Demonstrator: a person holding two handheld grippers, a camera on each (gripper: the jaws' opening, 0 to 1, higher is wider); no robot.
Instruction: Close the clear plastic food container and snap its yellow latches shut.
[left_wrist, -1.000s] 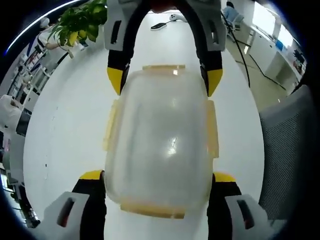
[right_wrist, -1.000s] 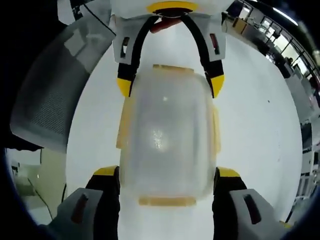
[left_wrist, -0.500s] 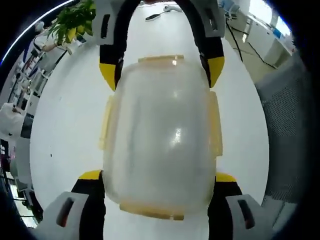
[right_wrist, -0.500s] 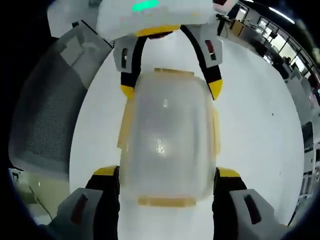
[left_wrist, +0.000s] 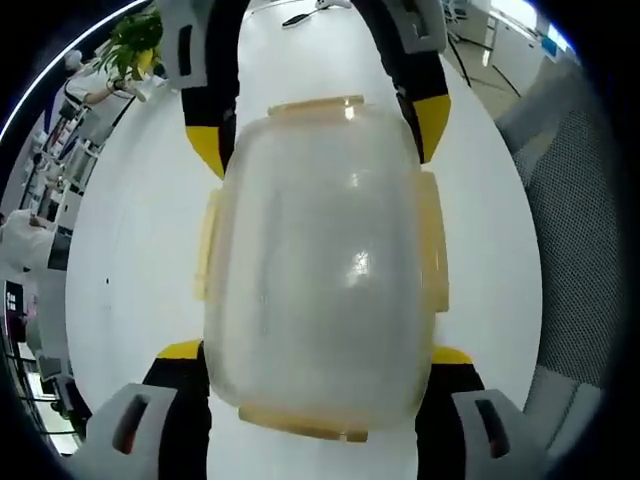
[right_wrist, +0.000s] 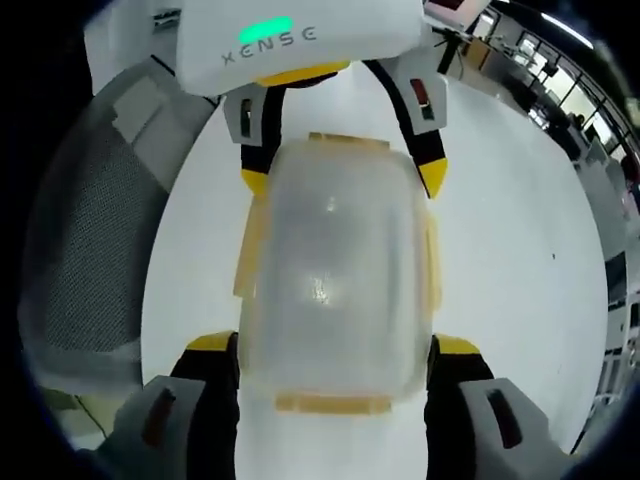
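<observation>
Two grippers on one box here — each has the clear plastic food container (left_wrist: 320, 270) pinched by an end, so it sits between them over the white table (left_wrist: 120, 250).

From the left gripper view, the left gripper (left_wrist: 318, 358) has its yellow-tipped jaws clamped against the container's two long sides at the near end. The right gripper (left_wrist: 315, 125) comes down from the top of that view and squeezes the far end the same way, its yellow tips pressed to the corners. The container's lid is on and looks frosted/cloudy, with a glare spot near the middle.

The right gripper view is basically the mirror: the right gripper (right_wrist: 335, 352) is closed on the near end of the container (right_wrist: 335, 280), and the left gripper (right_wrist: 342, 175) reaches in from the top, gripping the far end.

The yellow latches (left_wrist: 432, 240) run along all four edges — one on each long side, one on each short end. The near-end latch (right_wrist: 333, 403) sits between the jaws. I can't tell for sure whether the side ones are snapped down or just lying flat.

Around it: a grey mesh chair (right_wrist: 80, 260) beside the table, a leafy plant (left_wrist: 130, 55) at the far edge, and a small dark object (left_wrist: 297, 17) lying farther back on the table.
</observation>
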